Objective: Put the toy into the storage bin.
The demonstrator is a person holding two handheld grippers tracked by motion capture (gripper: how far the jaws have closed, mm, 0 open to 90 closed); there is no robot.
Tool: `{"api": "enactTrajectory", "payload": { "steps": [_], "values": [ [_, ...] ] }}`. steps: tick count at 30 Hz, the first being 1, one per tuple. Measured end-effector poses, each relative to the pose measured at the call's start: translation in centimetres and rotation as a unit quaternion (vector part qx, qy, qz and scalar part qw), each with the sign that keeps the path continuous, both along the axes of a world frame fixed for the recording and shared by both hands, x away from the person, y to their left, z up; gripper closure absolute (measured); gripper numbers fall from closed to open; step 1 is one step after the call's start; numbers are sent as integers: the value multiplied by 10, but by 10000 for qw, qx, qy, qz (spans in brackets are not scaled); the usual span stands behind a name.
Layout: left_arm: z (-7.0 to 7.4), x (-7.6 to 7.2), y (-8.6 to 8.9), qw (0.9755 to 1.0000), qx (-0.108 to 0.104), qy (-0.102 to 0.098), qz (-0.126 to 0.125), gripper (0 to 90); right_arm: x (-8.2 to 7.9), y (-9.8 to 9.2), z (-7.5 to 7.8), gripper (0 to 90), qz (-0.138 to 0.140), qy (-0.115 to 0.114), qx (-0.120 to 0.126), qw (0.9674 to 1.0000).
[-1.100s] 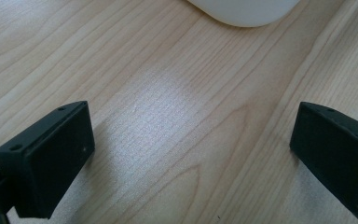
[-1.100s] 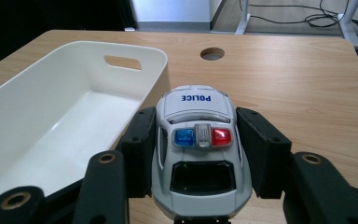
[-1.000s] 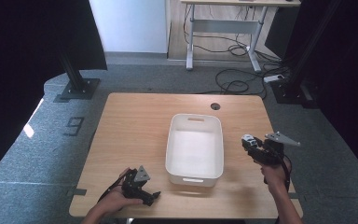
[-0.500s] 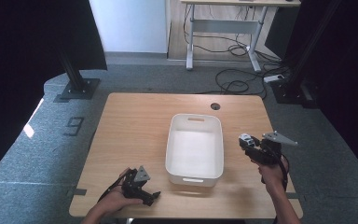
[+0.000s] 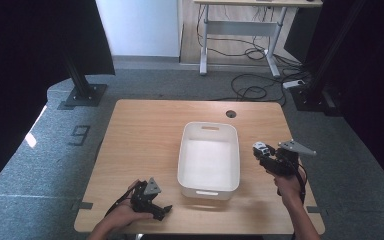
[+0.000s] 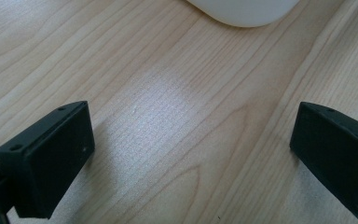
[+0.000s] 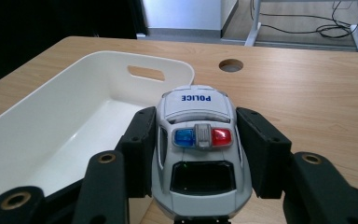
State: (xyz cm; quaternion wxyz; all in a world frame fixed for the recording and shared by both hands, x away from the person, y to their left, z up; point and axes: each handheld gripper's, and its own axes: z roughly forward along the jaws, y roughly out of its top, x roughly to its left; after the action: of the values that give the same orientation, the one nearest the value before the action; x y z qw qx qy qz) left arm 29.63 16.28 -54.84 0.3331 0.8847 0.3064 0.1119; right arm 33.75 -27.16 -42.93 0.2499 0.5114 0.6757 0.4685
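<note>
Shifted slightly toward bin: right gripper clamping toy car, poised for drop; left gripper wide open, idle.

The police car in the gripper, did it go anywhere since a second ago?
Only a little. The right gripper, shut on the toy police car, edged slightly toward the white tub and has not let go. The left gripper kept resting open on the table, and the tub did not move.
</note>
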Motion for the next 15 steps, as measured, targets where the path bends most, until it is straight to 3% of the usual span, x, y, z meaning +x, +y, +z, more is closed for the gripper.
{"api": "enactTrajectory", "payload": {
  "steps": [13,15],
  "values": [
    [0,0,0,10000,-1,1,1,0,1,11,2,501,79,-16,4,10000],
    [0,0,0,10000,0,0,0,0,1,12,3,501,127,42,172,9998]
  ]
}}
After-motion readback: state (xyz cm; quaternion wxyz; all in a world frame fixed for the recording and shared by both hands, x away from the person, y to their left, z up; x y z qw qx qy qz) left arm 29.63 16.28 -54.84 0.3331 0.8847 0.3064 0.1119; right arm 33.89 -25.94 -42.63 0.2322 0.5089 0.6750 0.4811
